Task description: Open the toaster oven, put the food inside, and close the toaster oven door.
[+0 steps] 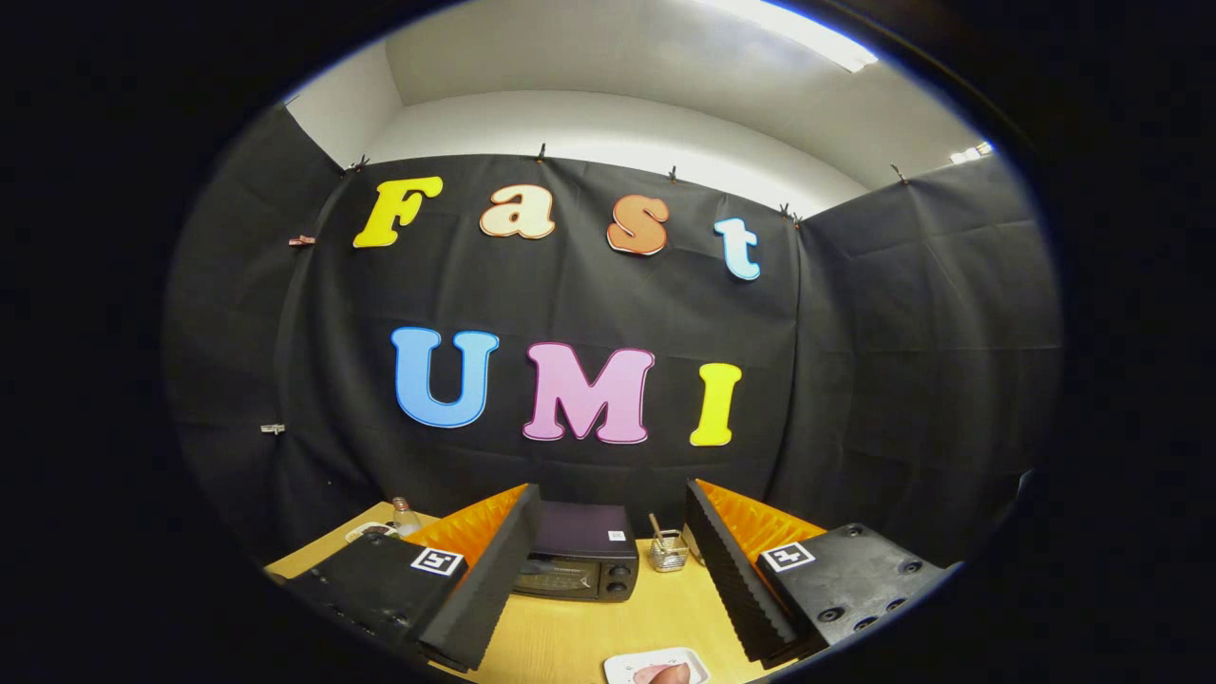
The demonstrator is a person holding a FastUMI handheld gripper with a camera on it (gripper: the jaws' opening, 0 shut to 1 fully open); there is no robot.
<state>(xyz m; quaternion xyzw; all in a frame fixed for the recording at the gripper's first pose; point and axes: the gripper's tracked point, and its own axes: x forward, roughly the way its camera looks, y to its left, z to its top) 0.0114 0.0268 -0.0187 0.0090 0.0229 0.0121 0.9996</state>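
A small dark toaster oven (pixel 577 558) stands on the wooden table (pixel 570 636) against the booth's back wall, its door shut, two knobs on its right side. It sits beyond my fingers, partly behind the left one. A white plate (pixel 627 667) with a pinkish piece of food (pixel 662 674) lies on the table close in, between the fingers and low down. My gripper (pixel 608 579) is held high above the table and is open, with nothing between its fingers.
A small wire basket (pixel 668 552) with a stick in it stands right of the oven. A clear glass bottle (pixel 406 518) and a white dish (pixel 366 532) sit at the table's far left, beyond the left finger.
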